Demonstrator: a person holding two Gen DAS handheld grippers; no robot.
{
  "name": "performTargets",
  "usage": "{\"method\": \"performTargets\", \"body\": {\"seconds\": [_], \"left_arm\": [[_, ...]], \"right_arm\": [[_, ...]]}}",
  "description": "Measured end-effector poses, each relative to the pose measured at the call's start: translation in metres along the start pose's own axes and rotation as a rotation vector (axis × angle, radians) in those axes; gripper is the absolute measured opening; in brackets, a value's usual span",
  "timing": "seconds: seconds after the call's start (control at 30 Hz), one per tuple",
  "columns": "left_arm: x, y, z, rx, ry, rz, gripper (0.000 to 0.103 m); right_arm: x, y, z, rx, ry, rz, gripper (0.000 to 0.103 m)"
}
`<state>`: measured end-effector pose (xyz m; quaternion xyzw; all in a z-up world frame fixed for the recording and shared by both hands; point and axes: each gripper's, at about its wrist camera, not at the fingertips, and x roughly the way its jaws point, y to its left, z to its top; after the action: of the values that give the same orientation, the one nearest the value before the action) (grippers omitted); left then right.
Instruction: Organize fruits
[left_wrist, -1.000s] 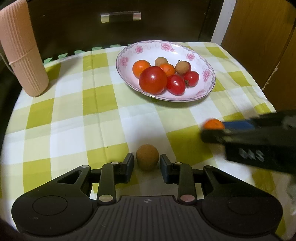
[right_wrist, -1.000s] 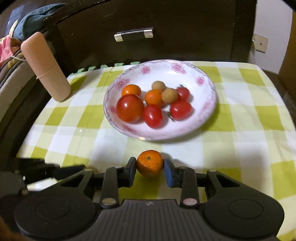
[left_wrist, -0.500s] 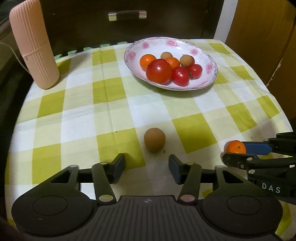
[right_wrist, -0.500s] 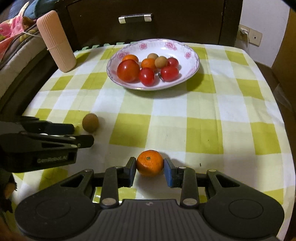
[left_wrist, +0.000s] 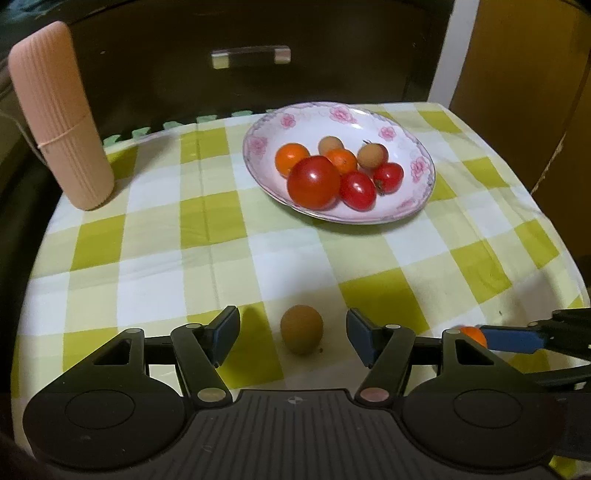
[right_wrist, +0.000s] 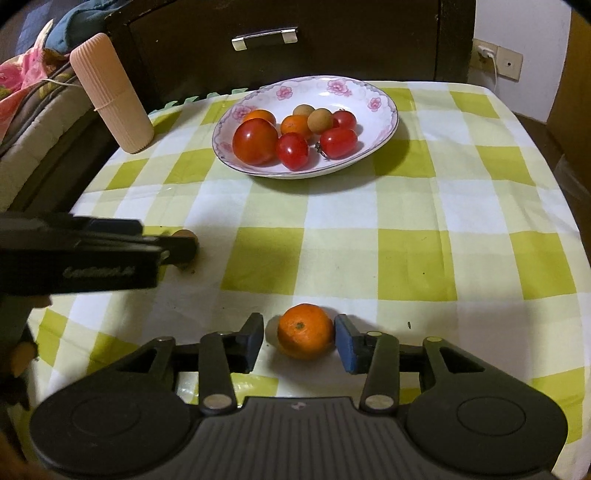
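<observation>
A brown longan lies on the checked tablecloth between the fingers of my open left gripper, touching neither. A small orange sits on the cloth inside my right gripper, whose jaws stand slightly apart; the right pad is at the fruit, the left shows a gap. The flowered plate holds tomatoes, oranges and longans at the back; it also shows in the right wrist view. The left gripper's side hides most of the longan there.
A ribbed pink cylinder stands at the back left of the table. A dark drawer front with a metal handle is behind the table. The table edge drops away on the right.
Both grippers have set their fruit on the cloth and opened. The left gripper moved forward around the longan; the right gripper released the orange, which was gripped before.
</observation>
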<state>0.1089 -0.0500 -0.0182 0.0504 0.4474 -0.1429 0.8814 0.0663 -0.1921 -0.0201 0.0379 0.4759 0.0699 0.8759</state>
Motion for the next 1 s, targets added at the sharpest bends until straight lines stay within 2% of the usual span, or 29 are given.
{"method": "performTargets", "body": {"seconds": [0.33, 0.57, 0.93, 1.0], "left_arm": [[0.008, -0.001, -0.005, -0.014, 0.003, -0.018, 0.069], [0.008, -0.006, -0.008, 0.017, -0.001, -0.018, 0.066], [0.008, -0.009, -0.012, 0.042, -0.013, -0.001, 0.064], [0.008, -0.008, -0.011, 0.04, -0.011, -0.003, 0.061]], "right_arm": [[-0.012, -0.008, -0.009, 0.045, -0.02, -0.032, 0.043], [-0.008, 0.004, -0.002, 0.006, -0.037, -0.064, 0.043], [0.0, 0.01, -0.005, -0.024, -0.016, -0.055, 0.043], [0.0, 0.01, -0.006, -0.03, -0.017, -0.055, 0.043]]}}
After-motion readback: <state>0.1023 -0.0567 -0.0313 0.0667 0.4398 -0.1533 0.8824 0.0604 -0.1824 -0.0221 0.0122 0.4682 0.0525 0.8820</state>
